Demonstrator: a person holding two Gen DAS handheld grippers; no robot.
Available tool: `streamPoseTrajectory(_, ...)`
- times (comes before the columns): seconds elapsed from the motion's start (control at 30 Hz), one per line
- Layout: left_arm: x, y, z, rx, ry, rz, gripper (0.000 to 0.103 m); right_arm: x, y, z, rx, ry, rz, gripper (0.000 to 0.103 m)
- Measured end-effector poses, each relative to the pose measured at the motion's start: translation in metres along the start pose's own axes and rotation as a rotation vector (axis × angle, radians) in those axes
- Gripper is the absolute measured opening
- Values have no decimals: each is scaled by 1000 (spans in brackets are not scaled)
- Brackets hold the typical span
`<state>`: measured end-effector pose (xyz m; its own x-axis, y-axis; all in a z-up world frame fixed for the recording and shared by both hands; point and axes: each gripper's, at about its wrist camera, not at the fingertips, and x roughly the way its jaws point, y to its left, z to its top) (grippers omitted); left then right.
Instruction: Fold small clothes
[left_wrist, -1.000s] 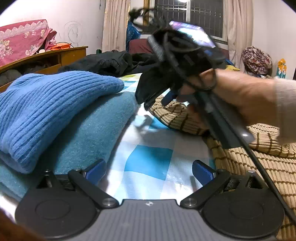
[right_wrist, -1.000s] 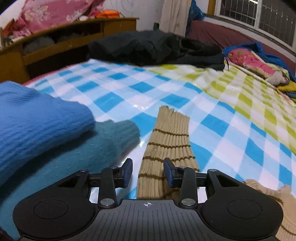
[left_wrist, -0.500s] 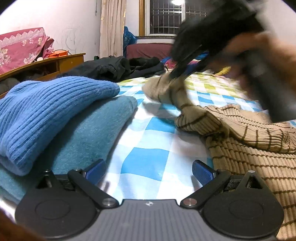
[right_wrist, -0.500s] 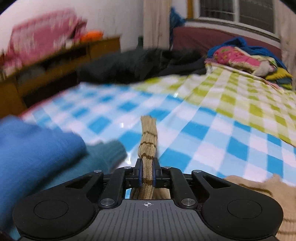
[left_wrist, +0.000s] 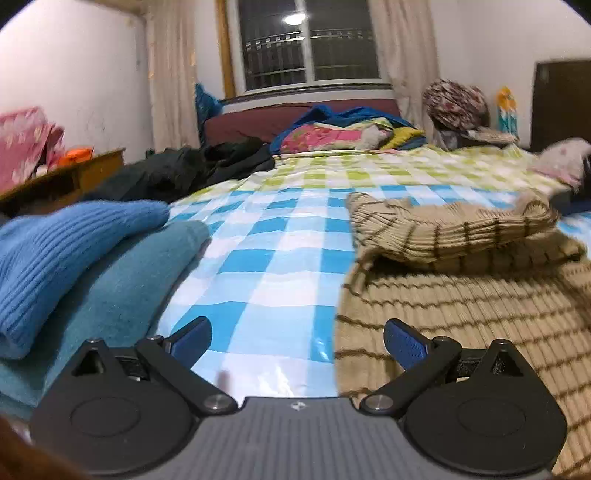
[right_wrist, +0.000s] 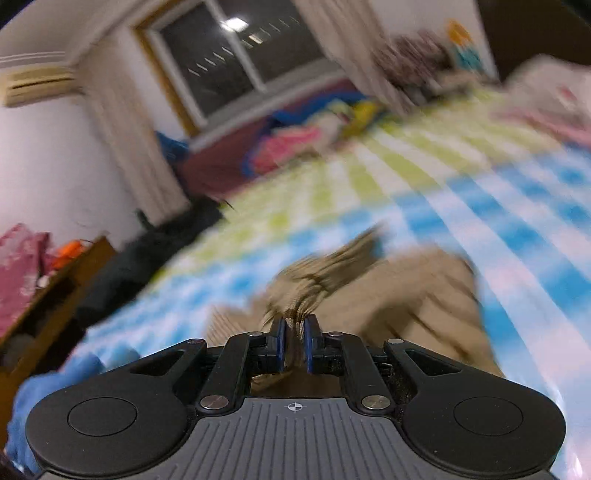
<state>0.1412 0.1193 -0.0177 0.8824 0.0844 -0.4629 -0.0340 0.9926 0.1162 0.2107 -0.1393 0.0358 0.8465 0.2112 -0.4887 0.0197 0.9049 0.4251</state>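
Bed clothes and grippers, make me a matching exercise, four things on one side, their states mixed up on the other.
1. blue sweater
2. striped sweater
3. left gripper
4. right gripper

a. open, holding nothing
b. shut on beige knit
c. folded, lying on a teal sweater
d. sleeve laid across its body

Pairs: 1-c, 2-d, 3-a, 4-b

My right gripper (right_wrist: 294, 341), which stood open astride the tan striped sleeve (right_wrist: 314, 284) a second ago, has clamped onto it and swung it rightward over the sweater body (left_wrist: 480, 302); the sleeve now lies folded across it. The right-wrist view is smeared, so it is probably mid-swing, and my hand has left the left view
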Motion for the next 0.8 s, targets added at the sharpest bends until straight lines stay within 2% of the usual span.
streamPoseTrajectory(0.1, -2, -11, -3, 43, -2, 10, 103, -2, -21, -24, 12, 56, -26, 16)
streamPoseTrajectory(0.23, -2, -15, -3, 52, -3, 15, 103, -8, -34, -35, 39, 36, -23, 19)
streamPoseTrajectory(0.3, -2, -15, -2, 48, -4, 20, 103, -8, -41, -34, 74, 31, -20, 31)
streamPoseTrajectory(0.33, -2, -14, -2, 46, -5, 21, 103, -10, -46, -32, 89, 23, -21, 34)
streamPoseTrajectory(0.5, -2, -15, 5, 40, -18, 37, 103, -18, -71, -33, 133, -51, -78, 35)
streamPoseTrajectory(0.6, 2, -20, 13, 58, -34, 54, 103, -23, -79, -28, 88, -107, -132, 35)
streamPoseTrajectory(0.7, 12, -33, 24, 85, -46, 45, 103, -17, -86, -23, 11, -125, -196, 36)
streamPoseTrajectory(0.77, 22, -45, 30, 130, -51, 54, 103, -9, -90, -20, -14, -98, -218, 44)
streamPoseTrajectory(0.8, 30, -51, 32, 160, -52, 71, 103, -6, -93, -18, -21, -79, -220, 44)
